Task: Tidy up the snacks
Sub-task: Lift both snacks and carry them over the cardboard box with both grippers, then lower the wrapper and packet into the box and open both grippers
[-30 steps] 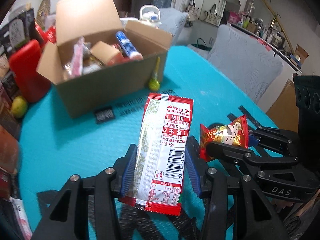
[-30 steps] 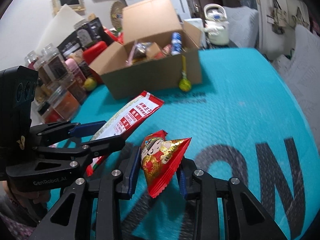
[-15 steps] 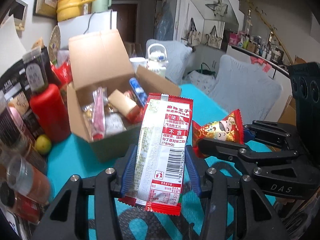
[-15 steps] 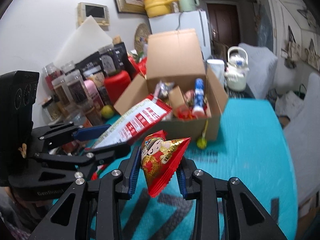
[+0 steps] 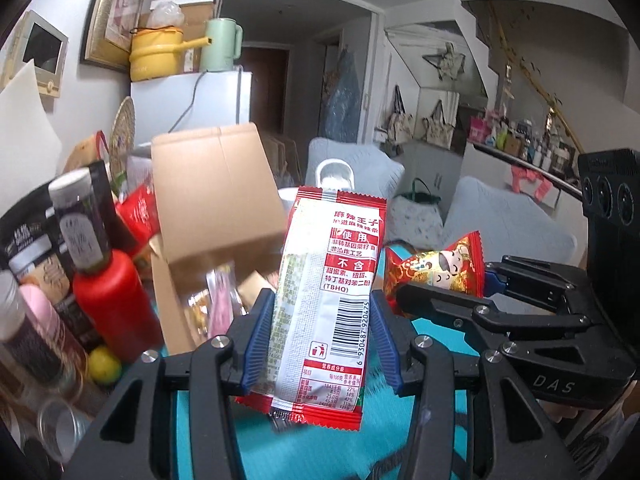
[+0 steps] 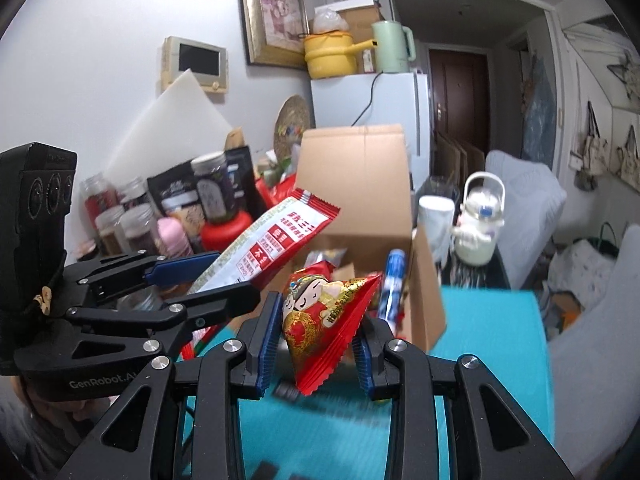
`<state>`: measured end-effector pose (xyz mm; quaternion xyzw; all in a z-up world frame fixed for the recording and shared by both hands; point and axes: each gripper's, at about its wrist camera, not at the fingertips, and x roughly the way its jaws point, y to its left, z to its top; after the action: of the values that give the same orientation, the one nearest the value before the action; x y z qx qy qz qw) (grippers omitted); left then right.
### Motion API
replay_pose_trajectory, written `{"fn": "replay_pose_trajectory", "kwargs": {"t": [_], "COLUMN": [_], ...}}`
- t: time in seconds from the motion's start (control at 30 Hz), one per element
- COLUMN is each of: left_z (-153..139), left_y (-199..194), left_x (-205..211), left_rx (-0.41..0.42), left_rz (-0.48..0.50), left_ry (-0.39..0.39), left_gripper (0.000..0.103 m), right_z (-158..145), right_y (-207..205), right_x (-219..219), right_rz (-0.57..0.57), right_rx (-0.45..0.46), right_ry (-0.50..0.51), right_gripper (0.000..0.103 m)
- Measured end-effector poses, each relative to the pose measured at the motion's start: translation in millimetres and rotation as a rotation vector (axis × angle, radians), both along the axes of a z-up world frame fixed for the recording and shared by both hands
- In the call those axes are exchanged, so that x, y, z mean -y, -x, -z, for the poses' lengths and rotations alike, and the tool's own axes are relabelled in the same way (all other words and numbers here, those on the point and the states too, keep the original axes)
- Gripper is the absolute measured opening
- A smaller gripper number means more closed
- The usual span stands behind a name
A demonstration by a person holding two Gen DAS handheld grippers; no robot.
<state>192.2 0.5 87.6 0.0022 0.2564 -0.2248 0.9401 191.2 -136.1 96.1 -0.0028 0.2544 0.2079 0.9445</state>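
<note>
My left gripper (image 5: 318, 340) is shut on a long red and white snack packet (image 5: 328, 276), held upright; the packet also shows in the right wrist view (image 6: 272, 248). My right gripper (image 6: 318, 344) is shut on a red and gold triangular snack pouch (image 6: 324, 320), which also shows in the left wrist view (image 5: 436, 268). An open cardboard box (image 5: 212, 216) holding several snacks stands just ahead of both grippers on the teal table (image 6: 492, 360); it also shows in the right wrist view (image 6: 356, 184). Both grippers are side by side, close to the box's front.
Left of the box stand a red bottle (image 5: 114, 296), several jars (image 6: 120, 224) and a yellow-green fruit (image 5: 105, 366). A white kettle (image 6: 478, 224) and a cup (image 6: 434, 224) stand right of the box. A white fridge (image 6: 368, 100) is behind.
Both grippers have risen and moved forward toward the box with their snacks still held. The box now looms closer and more of the room shows above it.
</note>
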Motion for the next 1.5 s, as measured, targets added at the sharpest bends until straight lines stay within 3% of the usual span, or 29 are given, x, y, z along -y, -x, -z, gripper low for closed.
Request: {"fn": "replay_pose_trajectory", "kwargs": {"t": [0.37,0.63,0.87,1.23,1.5], "left_z": [-3,8,30,77,94], "left_y": [-87,-130,-157,-196,-208], "left_x": [-6,-6,-7,-3,0], "left_rx": [0.010,0.012,-0.040,-0.201,-0.279], "left_rz": [-0.038,-0.078,-0.135,-0.198,-0.207], "left_ry": [0.083,0.080,0.016,-0.088,-0.128], "left_gripper": [0.047,0.047,0.047,0.047,0.047], "right_z": [0,9,26,71,94], "right_y": [-79,-119,-148,-190,-204], "right_x": [3,2,-4,-7,-7], "right_rz": [0.020,-0.008,-0.017,0.000,0.006], "right_rx": [0.033,0.024,-0.012,-0.175,-0.260], "right_ry": [0.017,0.007,0.013,0.024,0.047], "right_gripper": [0.032,0.032,0.032,0.032,0.033]}}
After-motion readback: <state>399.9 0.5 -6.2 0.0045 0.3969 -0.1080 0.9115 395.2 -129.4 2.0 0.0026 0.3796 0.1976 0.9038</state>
